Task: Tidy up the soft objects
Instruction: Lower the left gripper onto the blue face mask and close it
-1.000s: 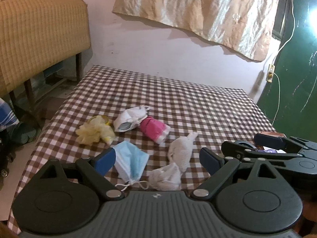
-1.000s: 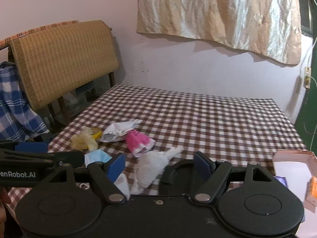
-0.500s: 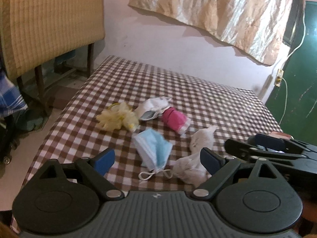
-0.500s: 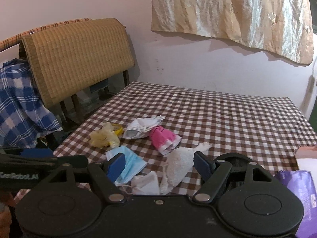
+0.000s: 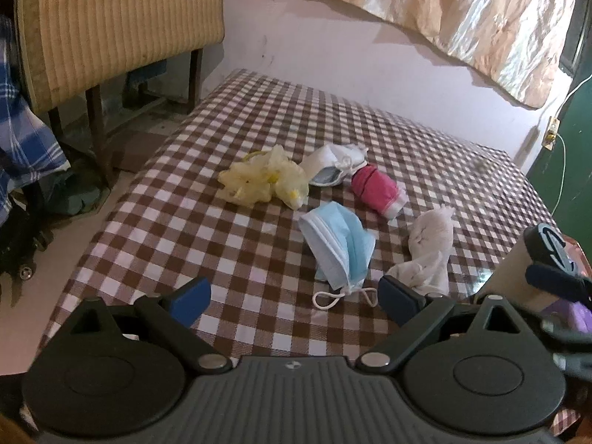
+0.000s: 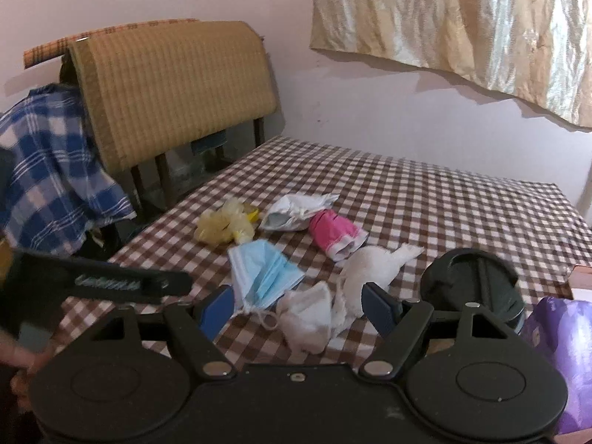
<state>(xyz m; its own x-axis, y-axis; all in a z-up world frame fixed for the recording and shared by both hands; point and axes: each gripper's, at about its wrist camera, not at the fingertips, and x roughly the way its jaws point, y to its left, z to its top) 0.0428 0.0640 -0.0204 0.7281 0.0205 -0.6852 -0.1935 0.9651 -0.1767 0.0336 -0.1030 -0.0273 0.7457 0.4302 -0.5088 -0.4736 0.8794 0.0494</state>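
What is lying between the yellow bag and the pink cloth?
A white mask lies between the yellow bag and the pink cloth, in both views.

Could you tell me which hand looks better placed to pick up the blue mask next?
Probably left. The blue mask lies straight ahead between the left tongs, whose jaws are opening and empty. The right tongs frame the white cloth instead.

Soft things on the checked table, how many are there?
6, none visibly hidden: crumpled yellow plastic glove far left, white cup mask beside it, pink rolled cloth right of that, pleated blue face mask nearer, white gauze bundle right, crumpled white cloth nearest.
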